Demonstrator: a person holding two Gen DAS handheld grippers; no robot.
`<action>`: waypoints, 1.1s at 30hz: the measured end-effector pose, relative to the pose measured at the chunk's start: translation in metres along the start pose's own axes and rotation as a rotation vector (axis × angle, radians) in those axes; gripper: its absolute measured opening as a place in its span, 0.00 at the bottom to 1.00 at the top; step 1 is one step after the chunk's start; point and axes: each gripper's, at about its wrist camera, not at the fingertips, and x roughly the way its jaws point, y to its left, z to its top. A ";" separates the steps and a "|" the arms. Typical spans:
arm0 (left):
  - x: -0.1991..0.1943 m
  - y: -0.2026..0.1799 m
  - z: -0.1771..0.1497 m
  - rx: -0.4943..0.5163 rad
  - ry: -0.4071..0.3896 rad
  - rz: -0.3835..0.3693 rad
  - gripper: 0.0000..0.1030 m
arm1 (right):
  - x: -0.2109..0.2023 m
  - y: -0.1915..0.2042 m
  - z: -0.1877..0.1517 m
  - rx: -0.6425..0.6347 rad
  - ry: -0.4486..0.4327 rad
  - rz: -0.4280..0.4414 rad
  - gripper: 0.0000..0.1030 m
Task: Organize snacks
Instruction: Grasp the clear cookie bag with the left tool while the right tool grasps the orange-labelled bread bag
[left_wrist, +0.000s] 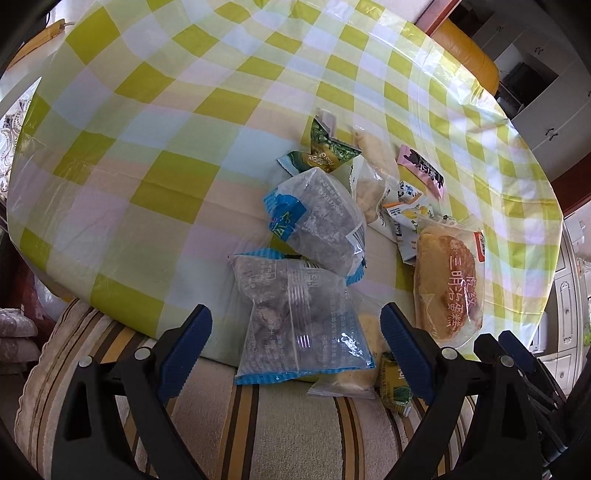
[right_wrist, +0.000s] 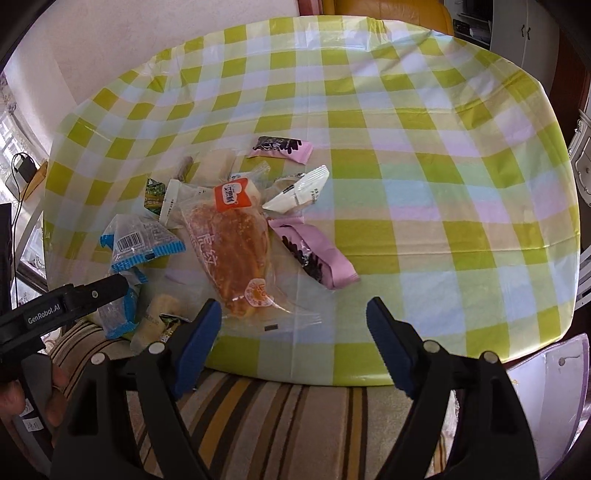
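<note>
Landmark: bread packet (right_wrist: 231, 254). Right of it, beyond the pink wrapper (right_wrist: 317, 258) lying just beside it, bare checked tablecloth (right_wrist: 443, 206) – room for my right gripper (right_wrist: 293, 332), fingers spread, nothing between them. Left of the bread packet, blue-edged bags (left_wrist: 317, 229) overlap and crowd the table edge; one sits between my left gripper (left_wrist: 295, 343) fingers. Behind the bread packet, small packets clutter, then open cloth

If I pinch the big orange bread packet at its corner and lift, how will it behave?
The bread packet is probably light and soft: it looks like a puffy bun in loose clear film. A corner grip would likely let it droop and swing. The glossy wrapper may slip between the right hand-held gripper pads, and a hard squeeze could dent the bun.
</note>
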 end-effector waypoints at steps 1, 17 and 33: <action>0.002 0.000 0.000 0.002 0.004 -0.001 0.87 | 0.003 0.004 0.002 -0.012 0.003 -0.001 0.78; 0.019 -0.006 0.005 0.048 0.050 -0.002 0.63 | 0.047 0.031 0.024 -0.077 0.059 -0.022 0.78; 0.017 -0.012 0.003 0.090 0.018 0.027 0.51 | 0.060 0.040 0.025 -0.127 0.069 -0.063 0.48</action>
